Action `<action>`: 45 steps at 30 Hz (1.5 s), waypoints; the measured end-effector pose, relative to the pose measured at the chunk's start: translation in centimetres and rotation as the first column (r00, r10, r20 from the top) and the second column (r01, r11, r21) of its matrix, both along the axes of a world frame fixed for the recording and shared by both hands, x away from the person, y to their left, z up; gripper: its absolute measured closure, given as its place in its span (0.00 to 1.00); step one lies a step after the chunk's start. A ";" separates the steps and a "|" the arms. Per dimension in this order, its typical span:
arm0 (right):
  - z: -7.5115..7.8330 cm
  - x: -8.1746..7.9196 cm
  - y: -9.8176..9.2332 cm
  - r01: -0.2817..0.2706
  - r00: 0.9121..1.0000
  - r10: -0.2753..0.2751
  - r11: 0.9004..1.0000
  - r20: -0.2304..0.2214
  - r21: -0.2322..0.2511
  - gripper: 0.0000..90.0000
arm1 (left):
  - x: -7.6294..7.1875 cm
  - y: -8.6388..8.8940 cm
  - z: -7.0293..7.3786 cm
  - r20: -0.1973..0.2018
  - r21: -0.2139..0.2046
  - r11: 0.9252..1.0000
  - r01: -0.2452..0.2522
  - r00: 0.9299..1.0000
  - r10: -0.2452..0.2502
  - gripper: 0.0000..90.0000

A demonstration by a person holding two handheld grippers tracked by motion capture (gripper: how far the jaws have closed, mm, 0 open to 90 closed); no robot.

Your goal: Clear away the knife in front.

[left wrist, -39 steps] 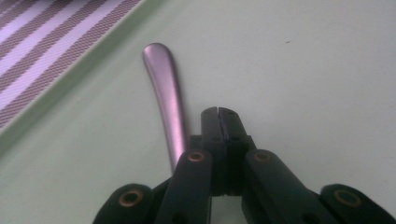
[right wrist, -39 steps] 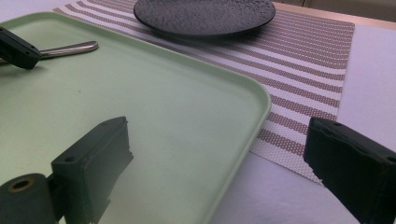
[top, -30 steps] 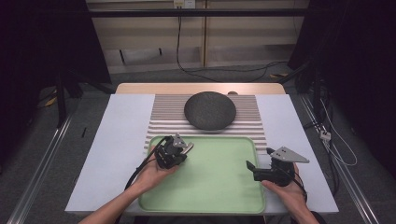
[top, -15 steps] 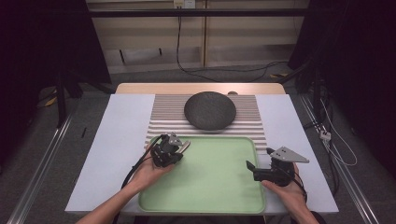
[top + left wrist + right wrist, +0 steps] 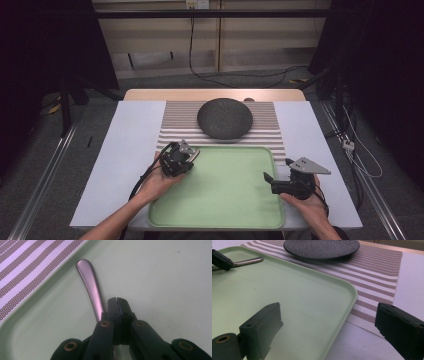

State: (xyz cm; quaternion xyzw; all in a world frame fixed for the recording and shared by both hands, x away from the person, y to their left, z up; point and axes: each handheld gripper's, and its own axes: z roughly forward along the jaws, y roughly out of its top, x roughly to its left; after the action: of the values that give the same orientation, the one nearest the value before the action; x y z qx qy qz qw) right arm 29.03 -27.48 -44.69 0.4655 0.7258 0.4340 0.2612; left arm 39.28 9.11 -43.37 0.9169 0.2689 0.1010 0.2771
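Observation:
A metal utensil handle (image 5: 88, 277) lies on the green tray (image 5: 225, 200) near its far left corner, close to the rim. My left gripper (image 5: 116, 301) is shut, its jaws pressed together with nothing between the tips. The handle runs beside and under its left jaw, and the rest of the utensil is hidden beneath the gripper. From above, that left gripper (image 5: 189, 156) sits over the tray's far left corner. My right gripper (image 5: 270, 182) is open wide and empty at the tray's right rim. In the right gripper view its jaws straddle that rim (image 5: 352, 297), and the handle (image 5: 247, 261) shows at far left.
A dark round plate (image 5: 224, 118) rests on a striped placemat (image 5: 175, 125) just beyond the tray. A white sheet (image 5: 125, 150) covers the table on both sides. The table edge runs close behind the plate; cables lie on the floor beyond.
My left gripper has edged slightly to the left over the tray corner. The right gripper has kept still.

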 end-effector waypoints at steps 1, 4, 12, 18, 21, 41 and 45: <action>0.0 0.0 0.0 -0.001 1.000 0.001 1.000 0.002 -0.001 0.08 | 0.0 0.0 0.0 0.001 0.005 1.000 0.003 1.000 -0.003 1.00; 0.0 0.0 0.0 -0.002 1.000 0.002 1.000 0.002 -0.001 0.08 | 0.0 0.1 0.0 -0.001 0.004 1.000 0.001 1.000 -0.001 1.00; 0.0 0.0 0.0 0.000 1.000 0.000 1.000 0.003 -0.002 0.08 | 0.2 0.3 0.0 -0.005 0.005 1.000 -0.004 1.000 0.004 1.00; 0.0 0.0 0.0 0.000 1.000 0.000 1.000 0.001 -0.003 0.08 | 0.2 0.5 0.1 -0.009 0.019 1.000 -0.001 1.000 0.001 1.00; -0.1 0.1 0.0 0.004 1.000 -0.004 1.000 -0.002 -0.002 0.08 | 0.2 0.6 0.2 -0.014 0.025 1.000 -0.006 1.000 0.006 1.00; -0.1 0.2 0.0 0.002 1.000 -0.002 1.000 -0.007 0.001 0.08 | 0.4 2.4 0.4 -0.044 0.036 0.998 -0.049 0.998 0.051 1.00; -0.1 0.2 0.0 0.003 1.000 -0.003 1.000 -0.008 0.002 0.08 | 0.3 2.7 0.4 -0.038 0.044 0.998 -0.050 0.998 0.052 1.00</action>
State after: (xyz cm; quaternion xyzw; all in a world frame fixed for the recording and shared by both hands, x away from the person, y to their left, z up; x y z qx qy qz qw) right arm 29.21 -27.46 -44.78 0.4685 0.7257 0.4326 0.2583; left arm 39.56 11.85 -42.98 0.9172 0.2953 0.0958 0.2495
